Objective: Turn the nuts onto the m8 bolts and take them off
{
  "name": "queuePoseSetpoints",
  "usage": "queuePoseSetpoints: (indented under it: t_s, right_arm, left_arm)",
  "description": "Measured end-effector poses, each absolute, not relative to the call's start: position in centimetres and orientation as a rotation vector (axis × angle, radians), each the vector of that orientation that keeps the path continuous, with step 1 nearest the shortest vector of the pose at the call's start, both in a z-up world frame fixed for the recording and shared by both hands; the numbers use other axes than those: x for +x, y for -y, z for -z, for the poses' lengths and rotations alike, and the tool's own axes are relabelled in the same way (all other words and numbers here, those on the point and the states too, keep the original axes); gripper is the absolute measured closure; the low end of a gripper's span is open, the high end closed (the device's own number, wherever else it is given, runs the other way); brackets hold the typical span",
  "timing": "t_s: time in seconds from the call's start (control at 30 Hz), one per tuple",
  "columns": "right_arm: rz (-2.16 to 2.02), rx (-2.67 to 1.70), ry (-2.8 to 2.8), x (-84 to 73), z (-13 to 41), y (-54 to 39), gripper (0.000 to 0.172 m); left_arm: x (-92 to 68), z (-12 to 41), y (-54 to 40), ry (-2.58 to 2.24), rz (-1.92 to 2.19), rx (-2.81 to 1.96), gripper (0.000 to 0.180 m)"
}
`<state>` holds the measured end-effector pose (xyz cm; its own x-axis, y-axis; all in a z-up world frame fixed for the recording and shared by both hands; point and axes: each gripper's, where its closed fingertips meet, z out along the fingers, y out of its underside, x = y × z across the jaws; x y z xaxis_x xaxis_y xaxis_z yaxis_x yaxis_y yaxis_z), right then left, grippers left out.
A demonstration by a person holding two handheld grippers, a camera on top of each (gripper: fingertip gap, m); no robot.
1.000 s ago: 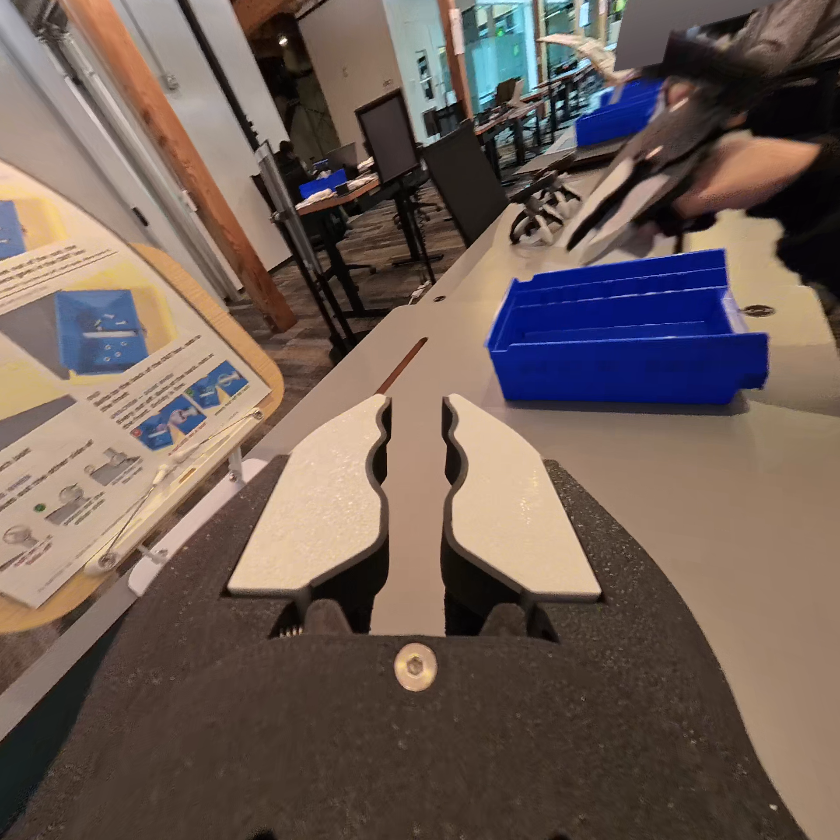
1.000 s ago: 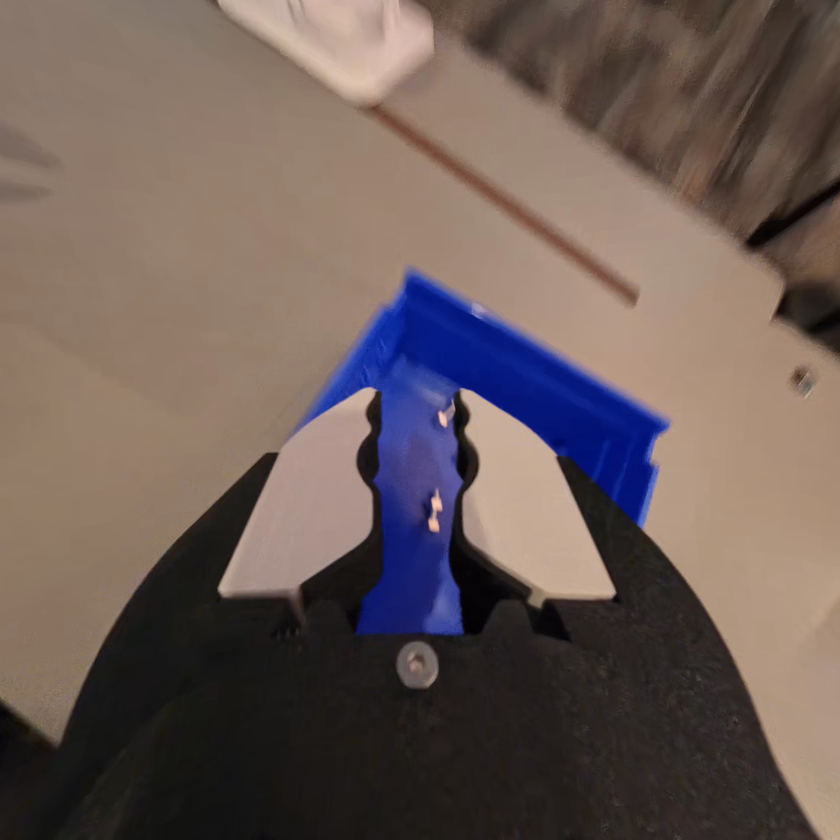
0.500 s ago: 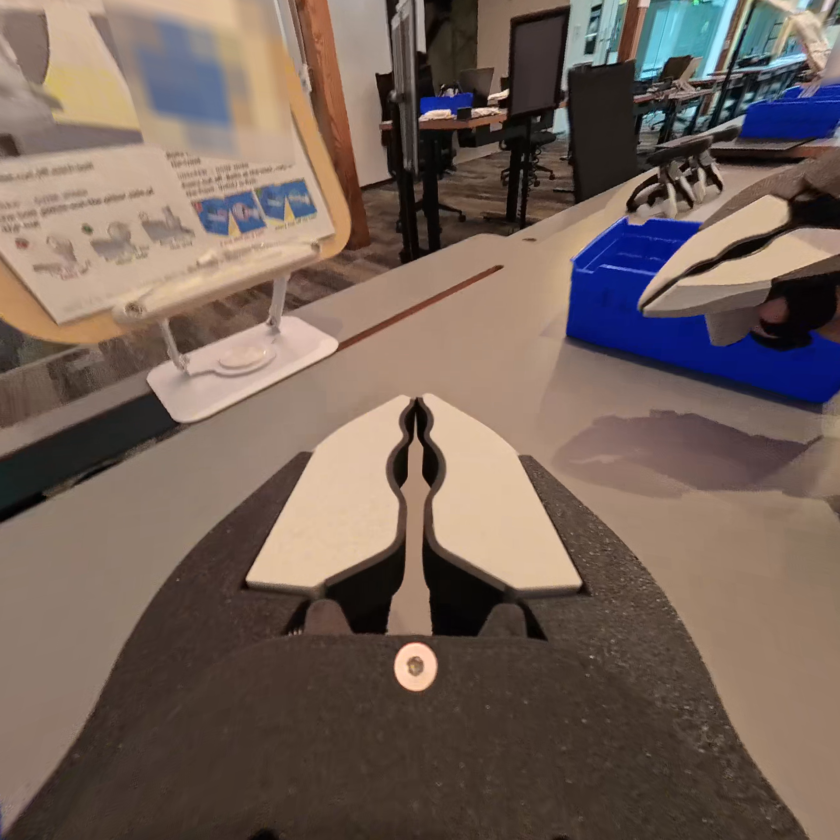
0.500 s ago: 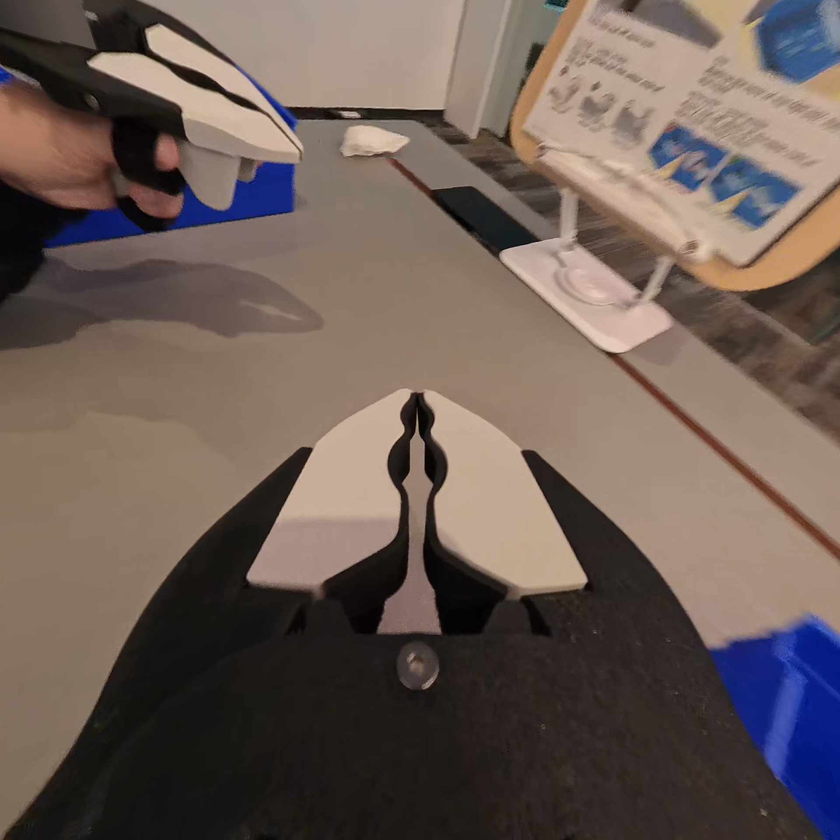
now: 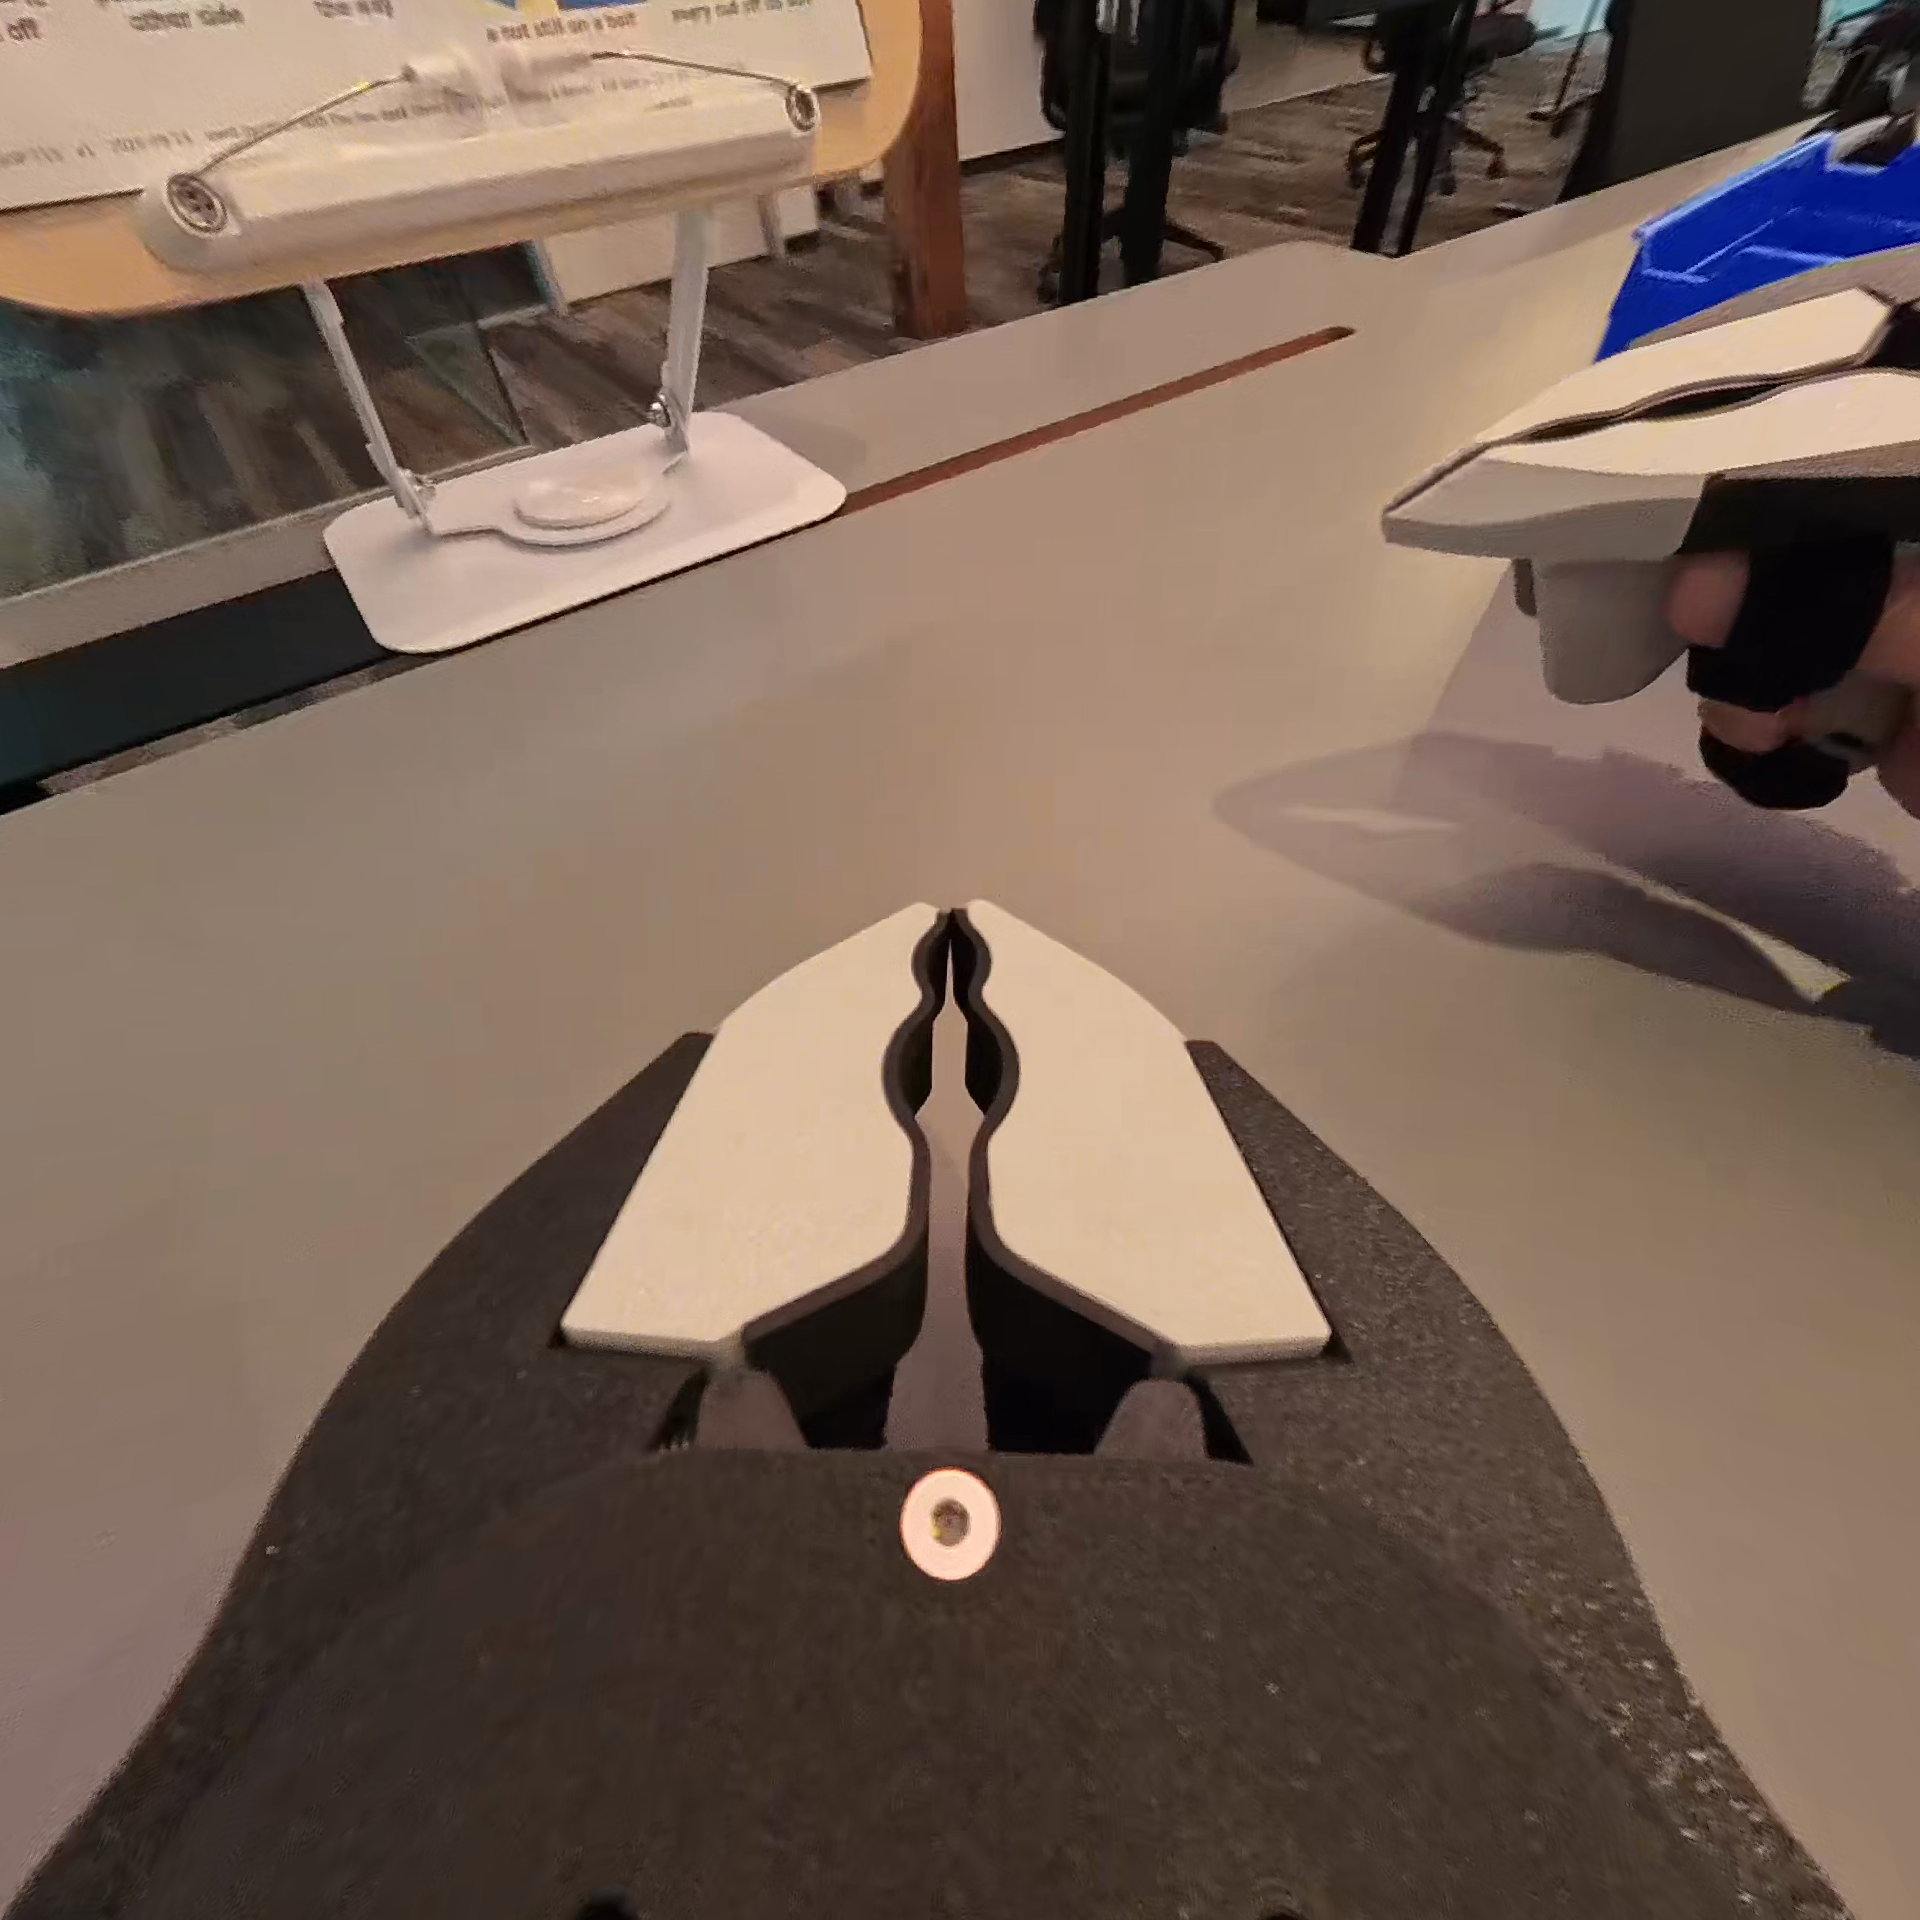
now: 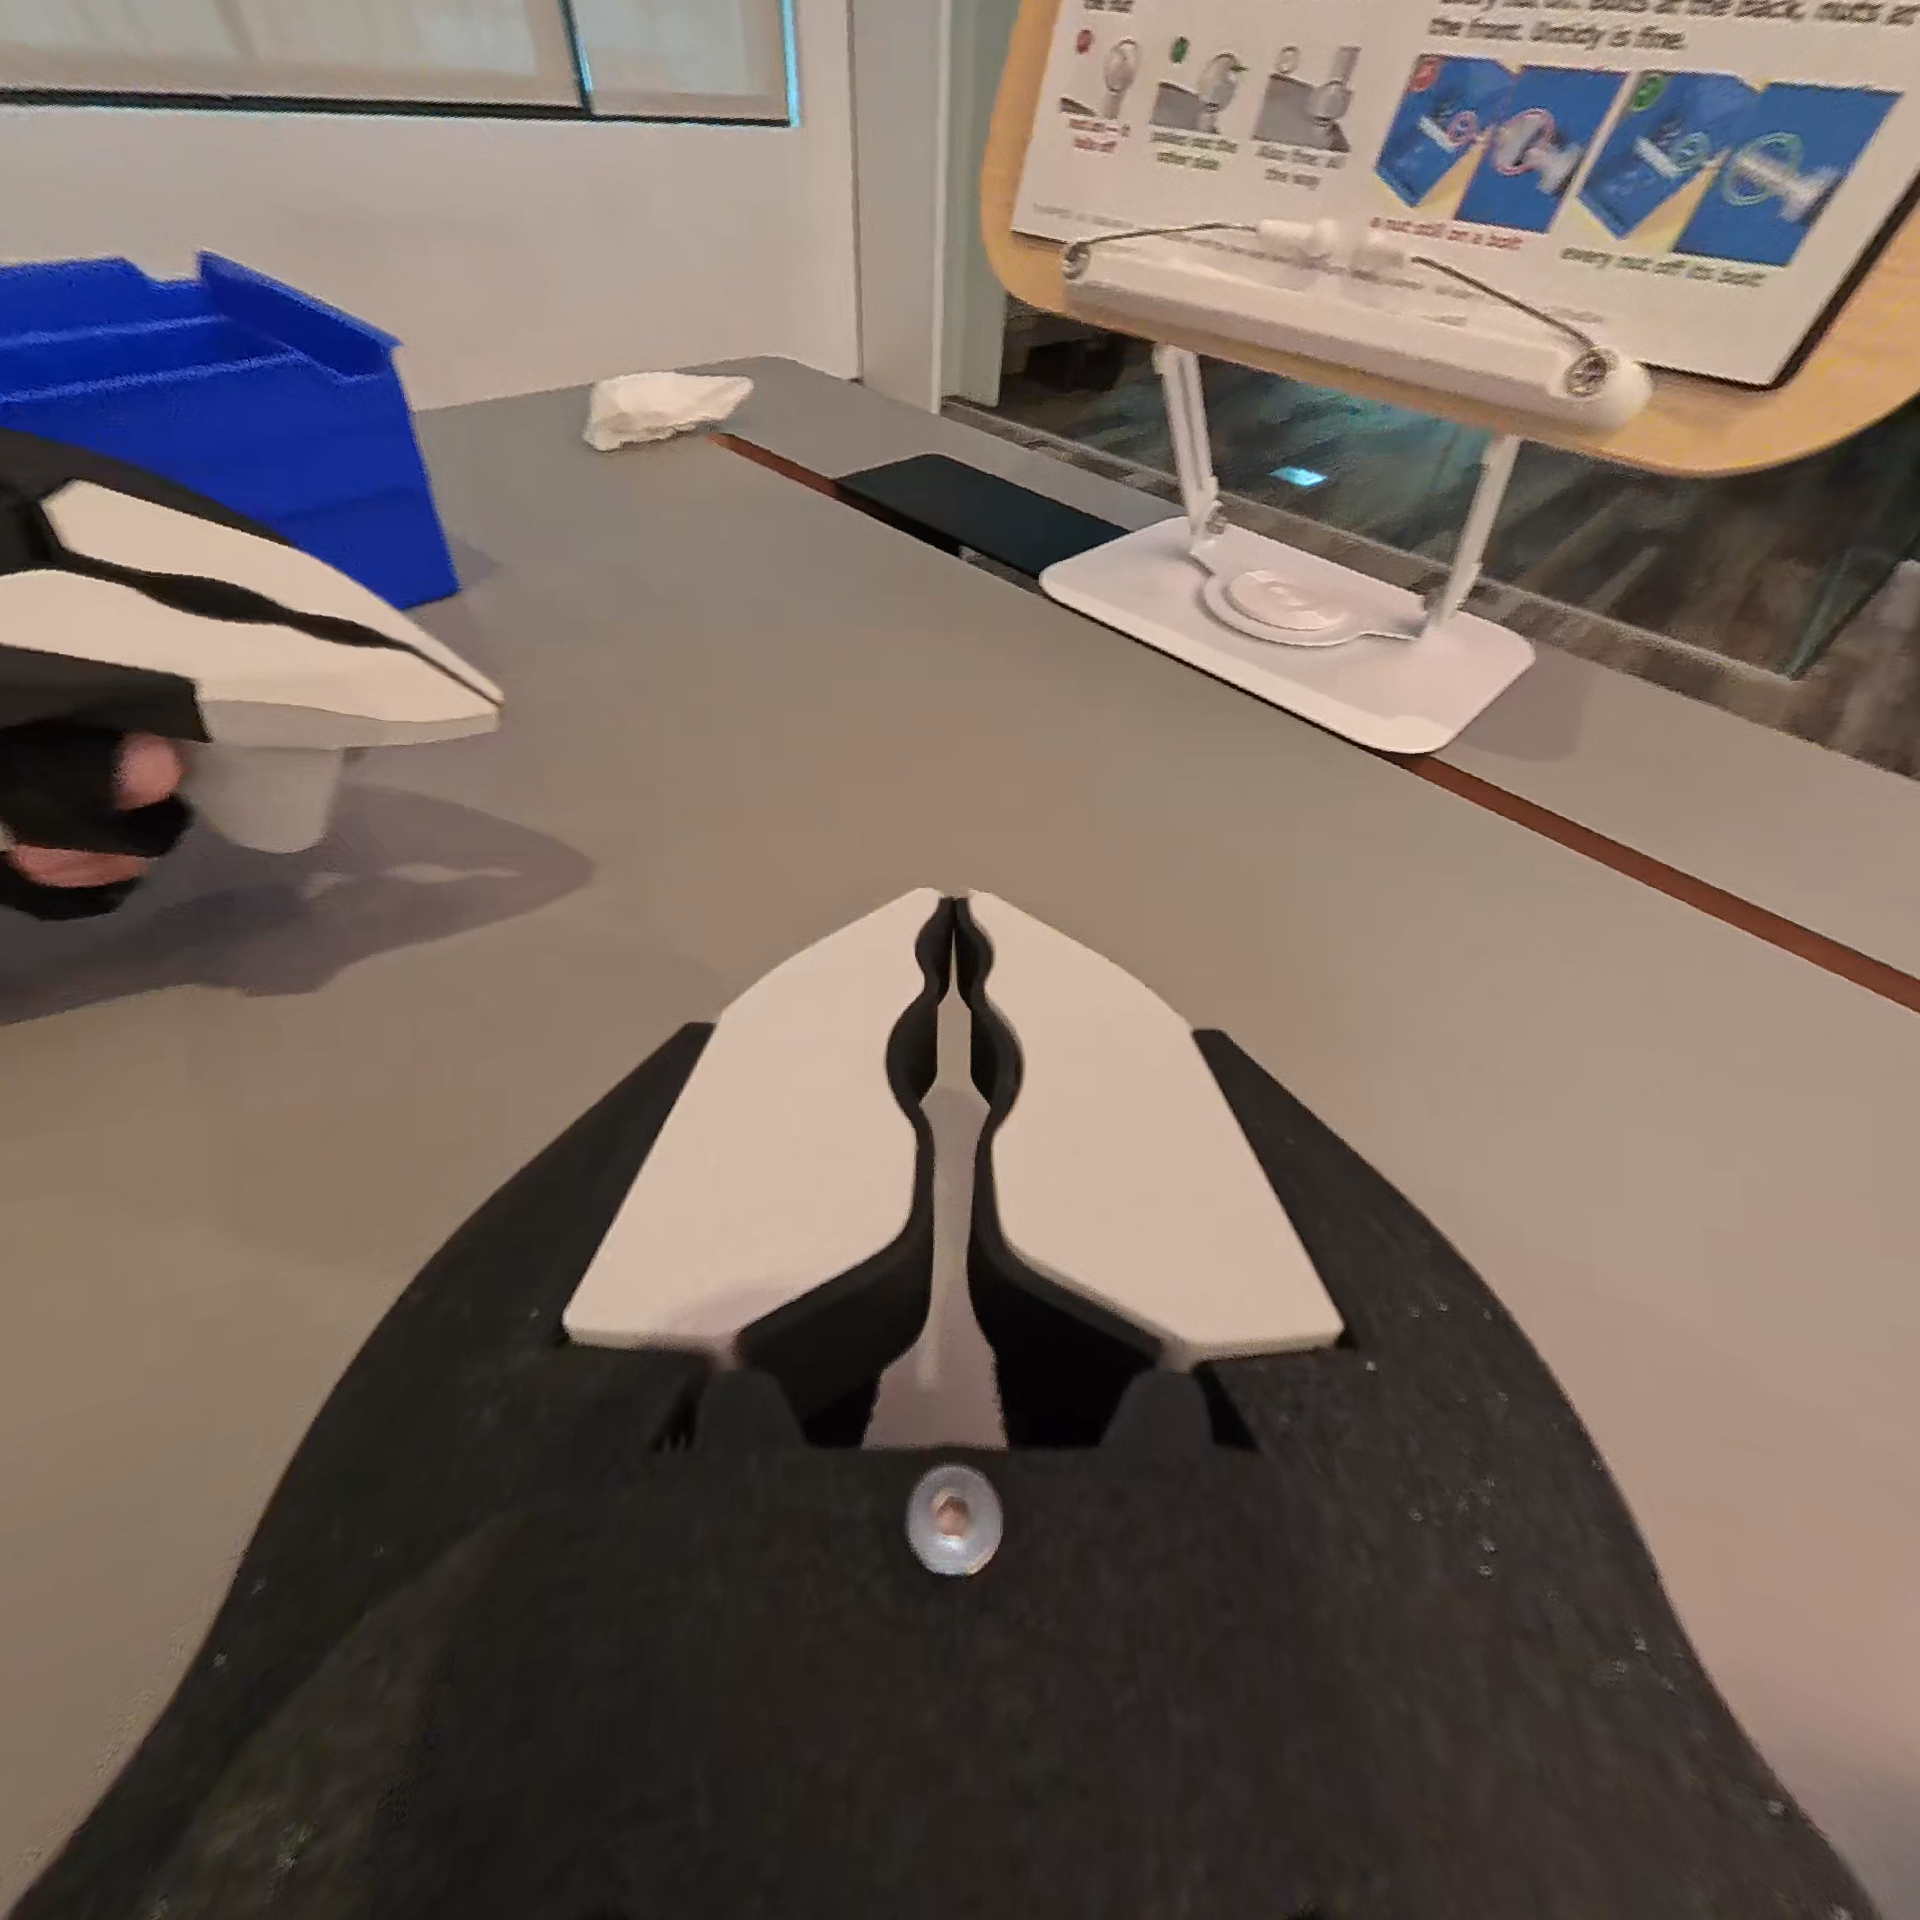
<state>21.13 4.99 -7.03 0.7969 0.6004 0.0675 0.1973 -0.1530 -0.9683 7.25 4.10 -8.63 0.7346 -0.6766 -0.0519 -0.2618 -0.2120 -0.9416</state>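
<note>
My left gripper (image 5: 951, 914) is shut with nothing between its pads, held low over the bare grey table (image 5: 727, 831). My right gripper (image 6: 952, 902) is also shut and empty over the table (image 6: 831, 748). Each shows in the other's view: the right gripper (image 5: 1397, 516) at the right edge, the left gripper (image 6: 488, 701) at the left edge, both closed. A blue bin (image 5: 1766, 234) sits behind the right gripper; another blue bin (image 6: 218, 416) stands at the left of the right wrist view. No nuts or bolts are visible.
A white stand (image 5: 582, 520) holding an instruction sheet on a wooden board stands at the table's far edge, also in the right wrist view (image 6: 1299, 634). A crumpled white cloth (image 6: 665, 405) and a dark slot (image 6: 977, 509) lie beyond. Desks and chairs (image 5: 1143, 156) fill the room behind. The tips of one gripper are about 15 cm away from the tips of the other.
Both grippers went from open to shut on air. The right one left the blue bin holding the small parts and swung toward the stand; the left also turned toward the stand and moved closer.
</note>
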Motion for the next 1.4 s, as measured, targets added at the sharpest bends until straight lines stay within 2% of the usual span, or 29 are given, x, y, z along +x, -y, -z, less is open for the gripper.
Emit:
queuePoseSetpoints:
  t_s: [0.3,0.67,1.03,1.4]
  right_arm:
    - [-0.138,-1.545,0.634,22.1,6.4,-5.7,0.172]
    - [0.083,-1.512,0.731,21.3,7.3,-5.6,0.172]
    - [-0.019,-1.499,0.718,20.6,6.9,-5.0,0.172]
    - [-0.282,-1.522,0.672,19.1,6.1,-4.0,0.172]
  left_arm:
    - [9.1,9.9,-1.4,-0.722,0.664,-1.883,0.174]
    - [10.7,9.8,0.8,-0.747,0.850,-1.899,0.175]
    - [9.6,10.0,-0.5,-0.717,0.816,-1.905,0.175]
    - [9.3,9.6,-0.8,-0.824,0.574,-1.818,0.172]
